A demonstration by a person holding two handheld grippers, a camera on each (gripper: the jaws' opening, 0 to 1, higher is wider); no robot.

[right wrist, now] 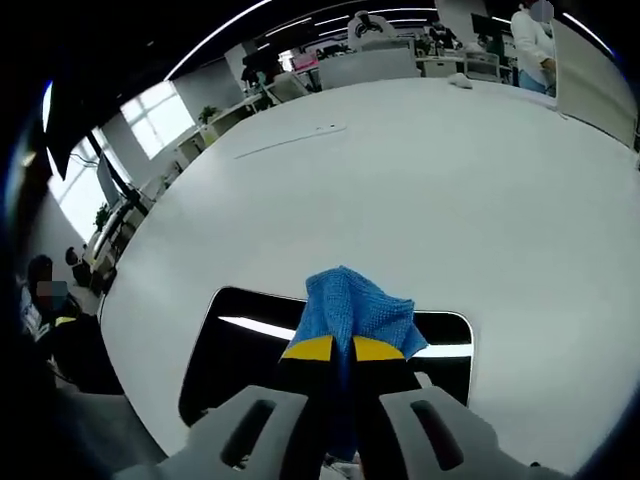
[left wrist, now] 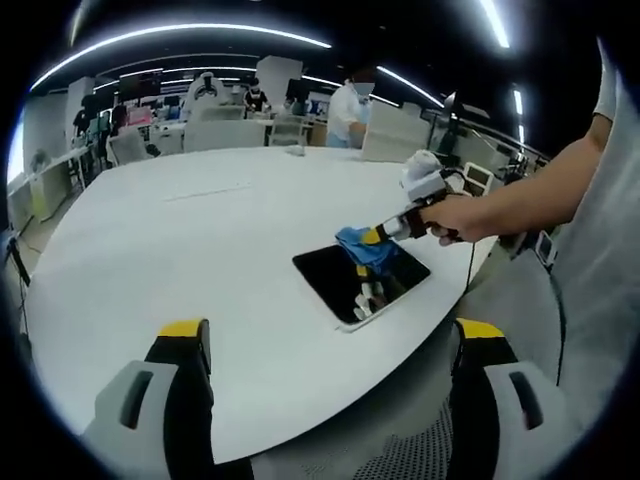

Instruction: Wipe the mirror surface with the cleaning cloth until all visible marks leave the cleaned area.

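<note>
A broad white bench [left wrist: 200,230] takes up most of both views, its curved edge running near the person's body at 3 o'clock in the left gripper view. Beyond its far edge, toward 12 o'clock, sit office desks, chairs [left wrist: 205,92] and monitors, and a standing person in a white top [left wrist: 347,110]; nothing stands on the bench between the grippers and the mirror. In the right gripper view, bright windows [right wrist: 155,120] show at 10 o'clock and a seated person [right wrist: 50,320] at 8 o'clock.

The mirror [left wrist: 345,285] lies flat near the bench's near edge, a dark rounded rectangle. In the right gripper view [right wrist: 235,355] its long axis runs across from 9 to 3 o'clock, with a strip of ceiling light reflected in it.

The left gripper [left wrist: 330,345] hangs back off the bench edge, its yellow-tipped fingers spread wide and empty. From there the person's hand [left wrist: 455,218] is seen gripping the right gripper [left wrist: 375,237] over the mirror. In its own view the right gripper [right wrist: 333,348] has its fingers pinched together on the blue cleaning cloth [right wrist: 352,305], which bunches over the mirror's far long edge.
</note>
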